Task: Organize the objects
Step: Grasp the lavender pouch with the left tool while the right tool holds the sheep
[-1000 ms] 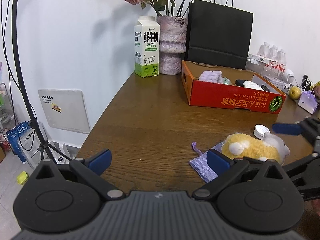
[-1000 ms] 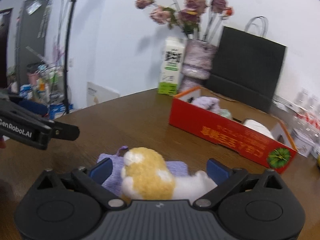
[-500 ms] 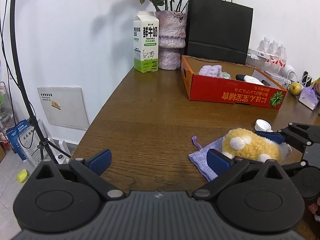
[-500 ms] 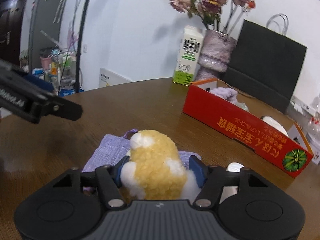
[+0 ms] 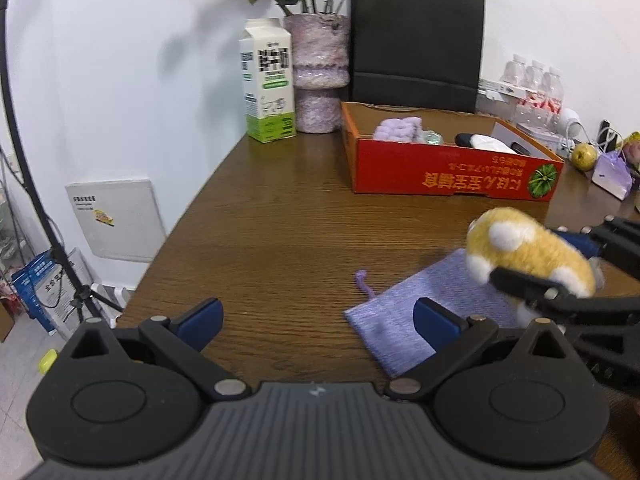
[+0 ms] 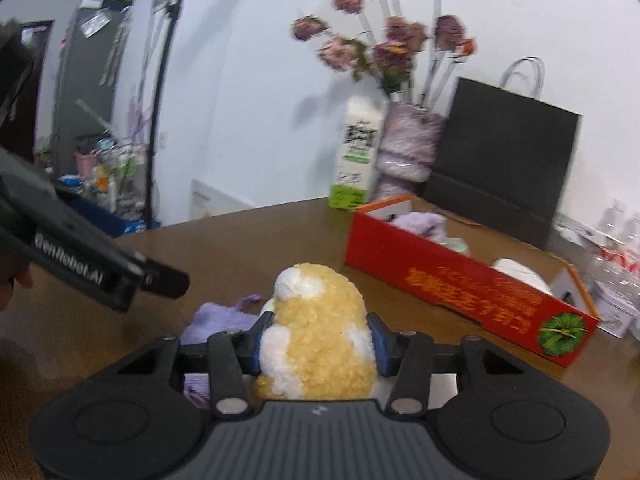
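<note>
Plush hamster (image 6: 318,320): soft, light, compressible; right claw (image 6: 319,343) clamped across its midbody, a sound hold. Left claw (image 5: 316,316) spread apart, empty, above counter (image 5: 280,232).

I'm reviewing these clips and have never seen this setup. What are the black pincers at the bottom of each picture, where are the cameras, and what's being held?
They are hand-held two-finger grippers, each carrying its own fisheye camera looking along its fingers. The left gripper is open and empty above the wooden table. The right gripper is shut on a yellow-and-white plush toy, lifted over a purple drawstring pouch. Behind stand a red cardboard box already holding items, a milk carton, a vase of dried flowers and a black paper bag.
</note>
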### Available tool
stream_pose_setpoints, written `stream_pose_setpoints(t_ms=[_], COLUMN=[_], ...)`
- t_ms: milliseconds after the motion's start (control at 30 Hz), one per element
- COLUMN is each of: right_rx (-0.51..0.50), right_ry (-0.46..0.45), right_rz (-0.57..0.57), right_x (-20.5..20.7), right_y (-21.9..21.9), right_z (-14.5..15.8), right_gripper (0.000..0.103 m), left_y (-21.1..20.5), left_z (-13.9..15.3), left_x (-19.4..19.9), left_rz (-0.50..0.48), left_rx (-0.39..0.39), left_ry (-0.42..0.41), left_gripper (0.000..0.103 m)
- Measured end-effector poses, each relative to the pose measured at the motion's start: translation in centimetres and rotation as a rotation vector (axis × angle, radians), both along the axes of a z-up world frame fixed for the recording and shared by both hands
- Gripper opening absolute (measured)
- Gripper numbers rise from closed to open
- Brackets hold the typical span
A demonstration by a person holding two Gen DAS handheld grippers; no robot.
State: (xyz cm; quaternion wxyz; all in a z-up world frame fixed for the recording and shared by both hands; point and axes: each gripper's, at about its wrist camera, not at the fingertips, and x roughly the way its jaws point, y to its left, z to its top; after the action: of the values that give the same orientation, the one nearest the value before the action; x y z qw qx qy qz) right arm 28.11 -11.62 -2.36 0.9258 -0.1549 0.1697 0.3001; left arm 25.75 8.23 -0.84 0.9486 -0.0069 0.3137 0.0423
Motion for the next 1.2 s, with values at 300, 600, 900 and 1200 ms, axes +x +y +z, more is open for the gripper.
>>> stream_pose_setpoints(t_ms=[300, 600, 900, 1200], right_rx=[0.054, 0.077, 0.096, 0.088], right_ry=[-0.006, 0.006, 0.023, 0.028], right_rz=[-0.093, -0.162, -0.165, -0.154], right_x=[0.4, 0.8, 1.0, 0.9], right_y=[-4.5, -7.8, -8.8, -8.5], right_z=[0.5, 0.1, -0.3, -0.5], right_gripper=[0.047, 0.047, 0.048, 0.048], left_y=[-3.7, -6.3, -5.8, -6.4], left_z=[-1.5, -2.8, -3.9, -4.1], left_x=[2.0, 3.9, 6.6, 9.0], left_rz=[-0.104, -0.239, -0.282, -0.27], left_rx=[0.025, 0.028, 0.036, 0.021], left_ry=[0.065, 0.113, 0.139, 0.114], left_gripper=[0.103, 0.103, 0.103, 0.103])
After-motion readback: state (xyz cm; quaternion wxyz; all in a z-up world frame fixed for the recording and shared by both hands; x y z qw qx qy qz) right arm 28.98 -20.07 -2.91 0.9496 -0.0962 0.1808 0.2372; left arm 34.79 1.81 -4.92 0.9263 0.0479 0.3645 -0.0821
